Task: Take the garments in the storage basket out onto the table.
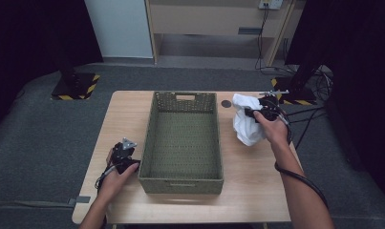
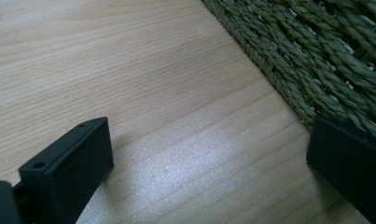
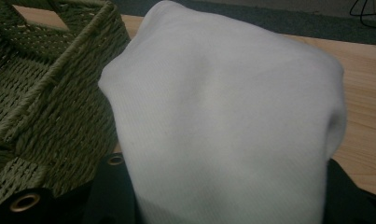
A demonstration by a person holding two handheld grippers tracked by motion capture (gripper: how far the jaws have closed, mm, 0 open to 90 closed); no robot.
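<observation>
A green woven basket [image 1: 181,185] stands in the middle of the wooden table [image 1: 257,191], and its inside looks bare. My right gripper [image 1: 251,113] hangs to the right of the basket's far end, shut on a crumpled white cloth [image 1: 246,128] that droops toward the tabletop. In the right gripper view the cloth [image 3: 223,121] bulges out from between the jaws of the gripper [image 3: 227,196], with the basket [image 3: 45,93] at the left. My left gripper [image 1: 128,149] rests low by the basket's front left corner. Its jaws [image 2: 209,140] stand wide open over bare wood, the right one beside the basket wall [image 2: 316,51].
A small dark round mark [image 1: 226,103] lies on the table behind the cloth. Stands with yellow-black striped bases [image 1: 75,87] [image 1: 295,93] sit on the grey floor beyond the table, with cables at the far right. Bare wood lies on both sides of the basket.
</observation>
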